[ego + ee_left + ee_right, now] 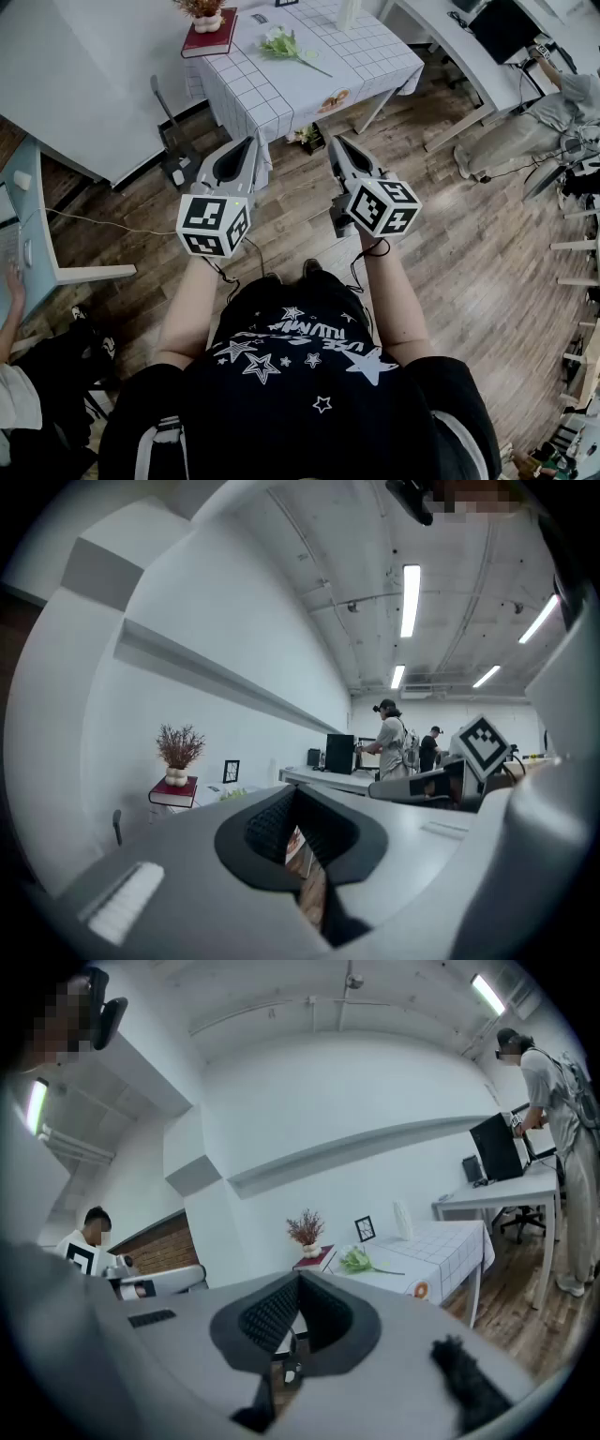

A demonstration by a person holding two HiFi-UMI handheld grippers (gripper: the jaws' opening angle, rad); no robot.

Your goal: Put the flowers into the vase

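Note:
White flowers with green leaves and a long stem (286, 45) lie on a table with a white checked cloth (281, 84), some way ahead of me. A pale tall vase (349, 11) stands at the table's far edge. The right gripper view shows the flowers (359, 1261) and the vase (403, 1221) far off. My left gripper (250, 143) and right gripper (335, 142) are held side by side over the wooden floor, short of the table. Both are shut with nothing between their jaws, as the left gripper (295, 796) and right gripper (298, 1283) show in their own views.
A red book (210, 36) with a small pot of dried sprigs (201, 11) lies on the table's left part. A black stand (171, 141) is by the table's left corner. A person (534, 122) sits at a white desk to the right.

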